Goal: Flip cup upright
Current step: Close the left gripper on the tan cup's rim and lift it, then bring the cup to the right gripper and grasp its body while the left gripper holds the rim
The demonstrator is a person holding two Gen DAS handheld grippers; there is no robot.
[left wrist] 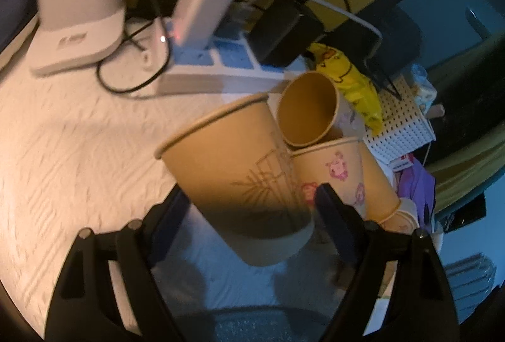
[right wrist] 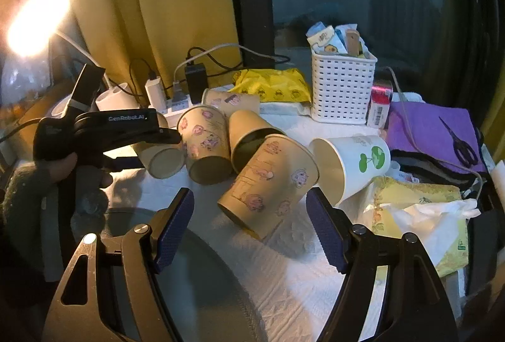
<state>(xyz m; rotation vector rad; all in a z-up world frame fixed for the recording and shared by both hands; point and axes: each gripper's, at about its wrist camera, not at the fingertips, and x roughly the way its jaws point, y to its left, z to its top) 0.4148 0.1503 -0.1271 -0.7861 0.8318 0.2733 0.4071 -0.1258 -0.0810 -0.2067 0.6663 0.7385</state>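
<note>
Several paper cups lie in a heap on the white cloth [right wrist: 300,272]. In the left wrist view my left gripper [left wrist: 249,203] is shut on a tan cup with a bamboo print [left wrist: 233,171] and holds it tilted, rim up and to the left. Beside it lie a cartoon-print cup [left wrist: 341,171] and a cup with its mouth toward me [left wrist: 307,108]. In the right wrist view my right gripper [right wrist: 251,209] is open, its fingers either side of a lying cartoon-print cup [right wrist: 268,184] but apart from it. The left gripper [right wrist: 126,133] shows at left, holding its cup [right wrist: 161,159].
A power strip [left wrist: 217,67] with chargers and cables, and a white stand [left wrist: 79,13], sit at the back. A white basket [right wrist: 342,86], yellow bag [right wrist: 271,84], white cup with a green print [right wrist: 353,165], purple cloth with scissors [right wrist: 464,146] and tissues [right wrist: 419,215] crowd the right.
</note>
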